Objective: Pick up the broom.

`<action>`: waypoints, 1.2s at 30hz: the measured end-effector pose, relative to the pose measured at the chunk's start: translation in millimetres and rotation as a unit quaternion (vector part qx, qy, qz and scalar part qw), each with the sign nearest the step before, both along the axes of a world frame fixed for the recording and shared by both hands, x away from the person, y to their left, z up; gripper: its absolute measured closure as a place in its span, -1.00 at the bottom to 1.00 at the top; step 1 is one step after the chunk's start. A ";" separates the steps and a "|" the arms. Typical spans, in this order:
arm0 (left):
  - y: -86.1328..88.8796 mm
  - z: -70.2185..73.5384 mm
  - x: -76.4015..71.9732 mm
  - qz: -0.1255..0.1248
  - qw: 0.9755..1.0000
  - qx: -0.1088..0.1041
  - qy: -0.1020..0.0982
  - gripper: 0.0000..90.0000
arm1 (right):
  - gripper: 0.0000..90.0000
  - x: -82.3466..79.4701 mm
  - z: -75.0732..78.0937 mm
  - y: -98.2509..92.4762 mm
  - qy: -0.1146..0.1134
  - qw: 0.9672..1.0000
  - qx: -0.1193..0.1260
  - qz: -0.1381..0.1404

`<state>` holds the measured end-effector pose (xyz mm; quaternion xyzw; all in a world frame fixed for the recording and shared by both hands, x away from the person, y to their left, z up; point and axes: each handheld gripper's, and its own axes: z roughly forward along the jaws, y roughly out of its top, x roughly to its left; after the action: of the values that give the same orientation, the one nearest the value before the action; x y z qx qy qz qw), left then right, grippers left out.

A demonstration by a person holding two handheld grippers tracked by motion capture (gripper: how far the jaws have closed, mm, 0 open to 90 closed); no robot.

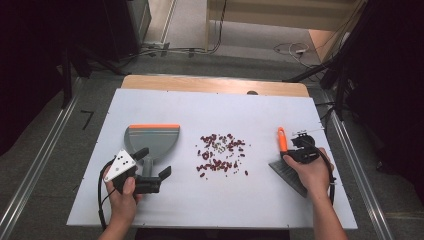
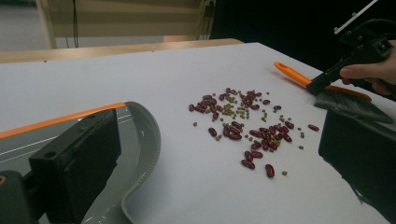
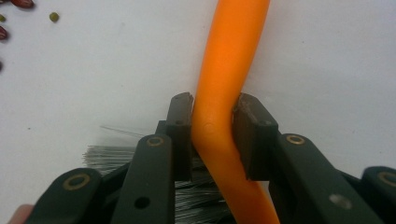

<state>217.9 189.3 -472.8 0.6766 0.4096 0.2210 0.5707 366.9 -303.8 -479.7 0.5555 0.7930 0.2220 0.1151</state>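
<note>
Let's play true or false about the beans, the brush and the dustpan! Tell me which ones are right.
1. The right gripper has its fingers shut on the brush handle. True.
2. The beans lie inside the dustpan. False: they are scattered on the white table, beside the dustpan.
3. The brush handle is orange. True.
4. The left gripper holds the brush. False: it is at the dustpan's handle, fingers open.

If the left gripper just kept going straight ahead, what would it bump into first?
Probably the beans. The left gripper has open jaws, with the grey dustpan beside one jaw, and its view looks across bare white table toward the scattered pile. Depth is hard to judge.
</note>
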 end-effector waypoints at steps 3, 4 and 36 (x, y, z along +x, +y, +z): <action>-1.1 0.3 -0.8 -0.001 1.000 -0.002 0.000 -1.00 | 0.50 -5.2 0.4 0.5 -0.031 1.000 0.004 0.000; -1.2 0.3 -0.8 -0.001 1.000 -0.002 -0.001 -1.00 | 0.50 -8.4 2.9 -2.2 -0.055 0.998 0.020 -0.005; -25.0 13.6 -0.3 -0.021 0.999 0.007 -0.034 -1.00 | 0.53 -65.3 64.6 13.3 -0.346 0.918 0.194 0.010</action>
<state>217.5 164.2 -459.3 0.6813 0.3740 0.2342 0.5841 301.6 -290.6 -415.2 0.4471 0.6507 0.5509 0.2705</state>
